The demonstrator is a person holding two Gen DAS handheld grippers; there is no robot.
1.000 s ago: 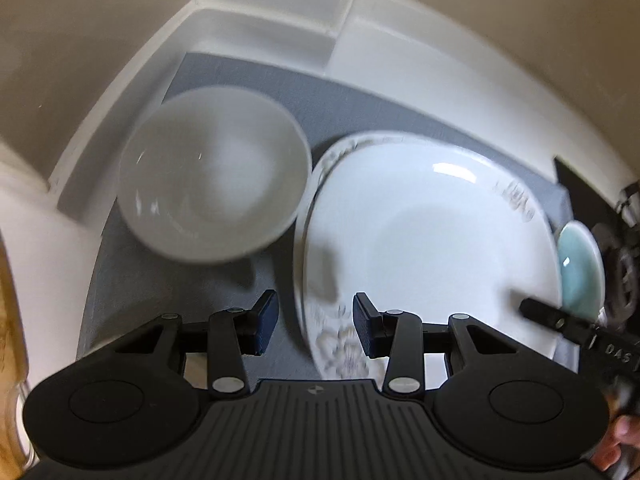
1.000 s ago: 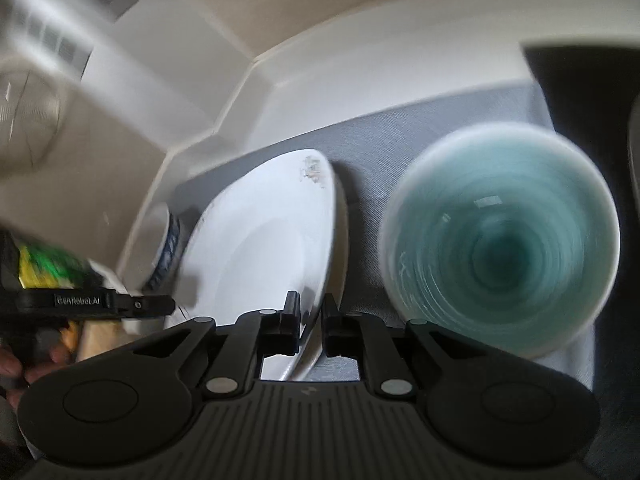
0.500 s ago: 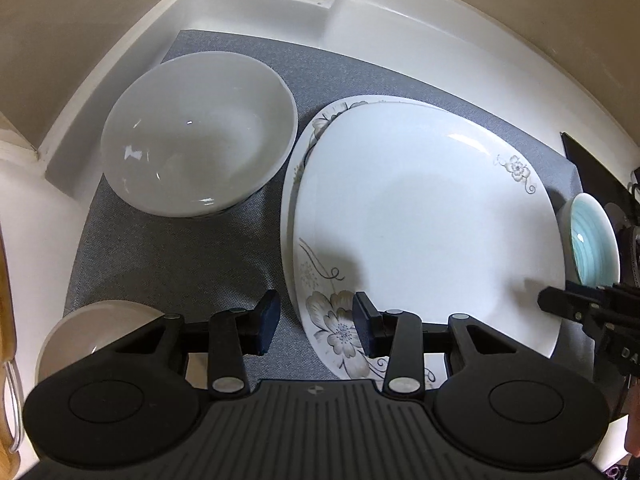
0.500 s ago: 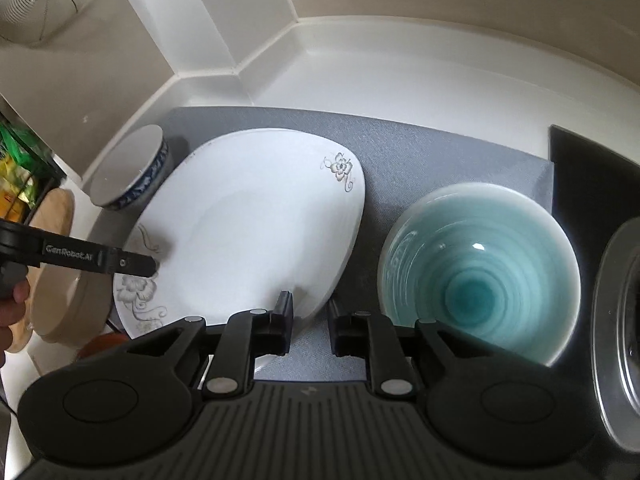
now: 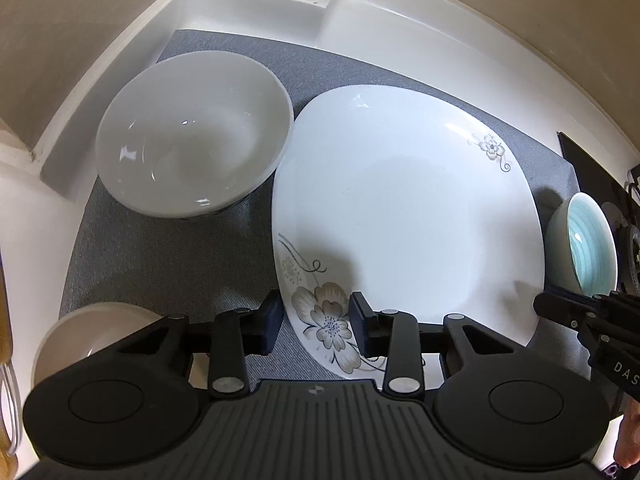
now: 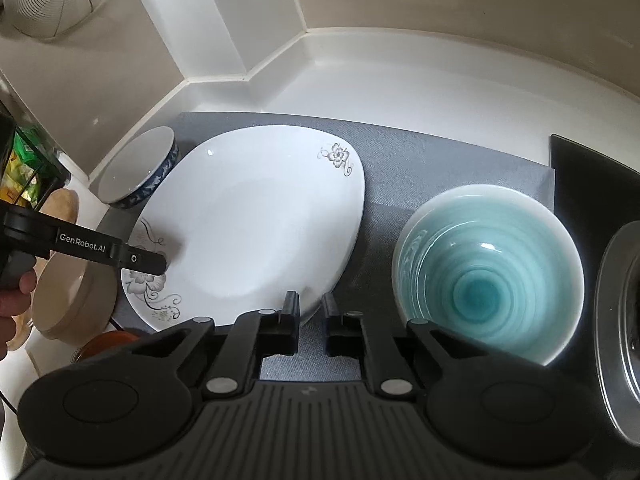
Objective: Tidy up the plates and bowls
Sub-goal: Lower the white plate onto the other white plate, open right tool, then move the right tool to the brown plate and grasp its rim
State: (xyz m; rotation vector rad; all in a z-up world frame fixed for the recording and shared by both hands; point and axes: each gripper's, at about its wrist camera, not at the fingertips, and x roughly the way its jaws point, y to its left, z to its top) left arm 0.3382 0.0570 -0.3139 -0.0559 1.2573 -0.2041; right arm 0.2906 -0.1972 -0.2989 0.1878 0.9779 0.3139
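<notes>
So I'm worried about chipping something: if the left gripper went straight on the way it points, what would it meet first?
Most likely the floral plate: the left gripper straddles its flowered near rim, jaws closing. Depth is unclear, so contact can't be confirmed.

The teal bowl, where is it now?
In the right wrist view, the teal bowl stands on the grey mat, right of the flowered plate.
</notes>
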